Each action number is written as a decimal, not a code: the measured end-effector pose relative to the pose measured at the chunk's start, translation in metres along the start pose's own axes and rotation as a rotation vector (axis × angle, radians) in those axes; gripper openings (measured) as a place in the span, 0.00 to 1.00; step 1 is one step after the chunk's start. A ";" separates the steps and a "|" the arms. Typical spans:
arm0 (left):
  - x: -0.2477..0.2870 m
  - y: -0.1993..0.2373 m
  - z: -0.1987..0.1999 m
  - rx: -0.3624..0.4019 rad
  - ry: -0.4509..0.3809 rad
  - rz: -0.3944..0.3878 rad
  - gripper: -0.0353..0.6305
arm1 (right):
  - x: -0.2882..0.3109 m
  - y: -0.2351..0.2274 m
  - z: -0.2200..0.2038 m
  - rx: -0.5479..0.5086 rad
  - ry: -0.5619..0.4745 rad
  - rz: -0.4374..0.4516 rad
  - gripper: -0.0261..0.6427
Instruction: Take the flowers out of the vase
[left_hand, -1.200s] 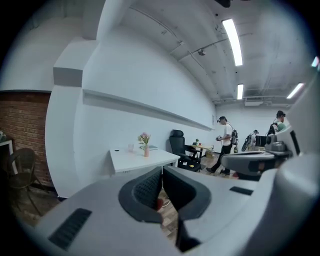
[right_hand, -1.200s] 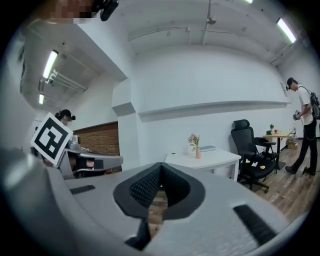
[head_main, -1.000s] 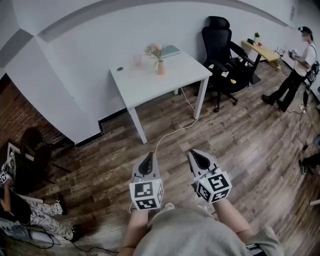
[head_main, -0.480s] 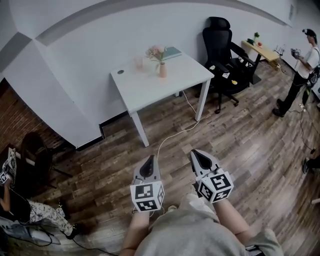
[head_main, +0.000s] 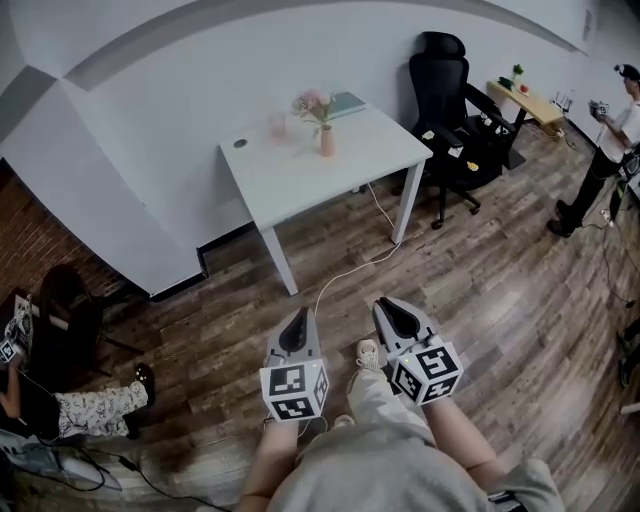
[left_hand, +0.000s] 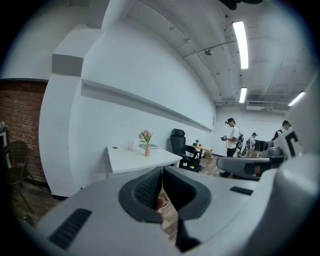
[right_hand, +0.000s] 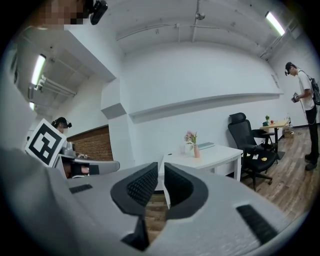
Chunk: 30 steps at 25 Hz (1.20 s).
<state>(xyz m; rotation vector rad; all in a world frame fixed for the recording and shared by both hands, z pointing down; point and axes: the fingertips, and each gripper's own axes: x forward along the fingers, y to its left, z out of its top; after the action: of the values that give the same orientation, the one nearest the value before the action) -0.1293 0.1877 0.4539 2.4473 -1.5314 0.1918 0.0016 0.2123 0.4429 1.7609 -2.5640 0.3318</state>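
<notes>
Flowers (head_main: 310, 101) stand in the vase (head_main: 327, 141) on the white table (head_main: 300, 180), at 12 o'clock, well apart from both grippers. The right gripper (head_main: 390, 307) has just been opening slightly and holds nothing, which seems a preparation. The left gripper (head_main: 297, 316) is closed and empty.

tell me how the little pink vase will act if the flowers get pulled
The vase looks tall, narrow and small, so it would probably tip or lift with the flowers. It stands free on the smooth white table, so it may also slide.
</notes>
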 end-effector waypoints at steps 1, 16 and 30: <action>0.005 0.003 0.002 -0.002 -0.002 0.007 0.07 | 0.006 -0.003 0.001 0.002 0.000 0.005 0.11; 0.133 0.041 0.038 -0.038 -0.018 0.116 0.07 | 0.126 -0.088 0.037 -0.012 -0.003 0.078 0.22; 0.249 0.049 0.074 -0.039 -0.029 0.161 0.07 | 0.225 -0.166 0.069 -0.031 0.008 0.146 0.26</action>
<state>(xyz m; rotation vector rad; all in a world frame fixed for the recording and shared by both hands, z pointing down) -0.0650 -0.0688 0.4500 2.3072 -1.7283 0.1548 0.0804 -0.0648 0.4325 1.5625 -2.6832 0.2987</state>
